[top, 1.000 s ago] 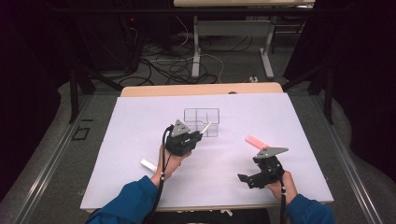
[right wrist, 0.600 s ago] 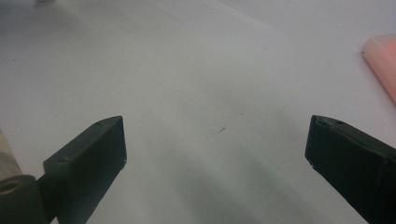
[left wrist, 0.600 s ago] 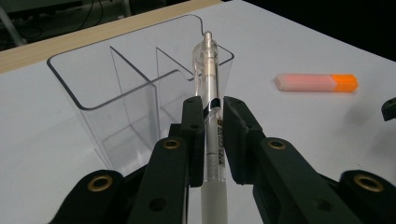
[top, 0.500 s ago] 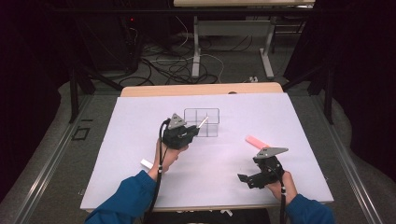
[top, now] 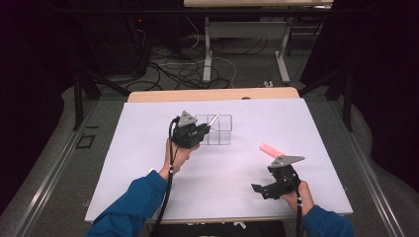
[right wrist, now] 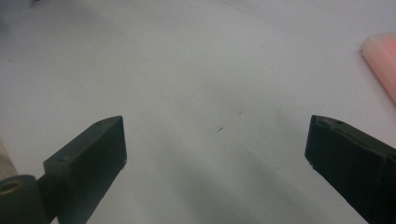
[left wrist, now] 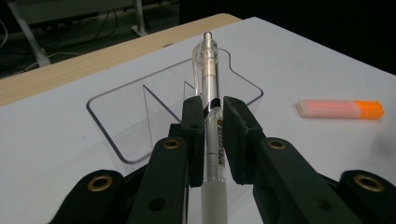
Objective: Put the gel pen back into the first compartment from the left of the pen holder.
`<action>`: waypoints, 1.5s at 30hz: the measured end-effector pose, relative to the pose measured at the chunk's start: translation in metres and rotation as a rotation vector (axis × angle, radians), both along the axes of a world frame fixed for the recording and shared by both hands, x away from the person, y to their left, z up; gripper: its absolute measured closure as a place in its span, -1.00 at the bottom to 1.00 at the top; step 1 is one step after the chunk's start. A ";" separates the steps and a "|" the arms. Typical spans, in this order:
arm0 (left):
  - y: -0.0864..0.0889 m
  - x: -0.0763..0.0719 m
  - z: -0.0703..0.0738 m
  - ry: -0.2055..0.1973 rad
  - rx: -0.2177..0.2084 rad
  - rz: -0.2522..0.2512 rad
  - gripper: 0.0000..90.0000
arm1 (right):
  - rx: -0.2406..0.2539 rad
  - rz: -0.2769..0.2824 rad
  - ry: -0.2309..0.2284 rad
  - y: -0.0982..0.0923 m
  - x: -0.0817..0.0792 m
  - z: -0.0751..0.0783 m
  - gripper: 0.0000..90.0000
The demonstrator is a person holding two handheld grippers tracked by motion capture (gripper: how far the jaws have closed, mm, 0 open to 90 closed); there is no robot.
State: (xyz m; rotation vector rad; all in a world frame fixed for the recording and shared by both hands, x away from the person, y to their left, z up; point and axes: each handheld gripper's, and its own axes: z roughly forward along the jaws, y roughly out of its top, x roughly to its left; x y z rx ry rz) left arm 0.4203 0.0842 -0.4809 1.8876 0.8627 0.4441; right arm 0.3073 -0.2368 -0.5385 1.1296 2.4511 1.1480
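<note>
My left gripper [top: 200, 130] [left wrist: 213, 106] is shut on a clear-barrelled pen [left wrist: 208, 79] with a white grip. The pen [top: 213, 119] points away from the hand, over a clear divided tray [top: 221, 136] [left wrist: 140, 100] on the white table top. A pink highlighter with an orange cap [left wrist: 339, 108] [top: 271, 149] lies flat to the right of the tray. My right gripper [top: 264, 180] [right wrist: 217, 135] rests near the table's front right, jaws wide open with nothing between them. The highlighter's pink end [right wrist: 383, 58] lies just beyond its right jaw.
The white sheet [top: 148, 148] covers a wooden table whose far edge [top: 212, 95] shows behind the tray. Beyond the table are cables and desk legs [top: 207, 54] on the floor. Blue sleeves come in from the bottom.
The left gripper has carried the pen up and away from the person, closer to the clear tray's left side. The right gripper has stayed where it was.
</note>
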 end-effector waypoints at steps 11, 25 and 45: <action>-0.007 0.026 0.014 -0.044 -0.007 0.019 0.76 | 0.001 -0.007 0.013 0.001 0.000 0.000 -0.89; -0.019 0.053 0.017 -0.092 0.003 0.049 0.76 | 0.010 0.000 0.018 0.000 0.000 0.000 -0.89; -0.021 0.062 -0.003 -0.091 0.015 0.065 0.76 | 0.010 0.001 0.014 0.000 0.000 0.000 -0.89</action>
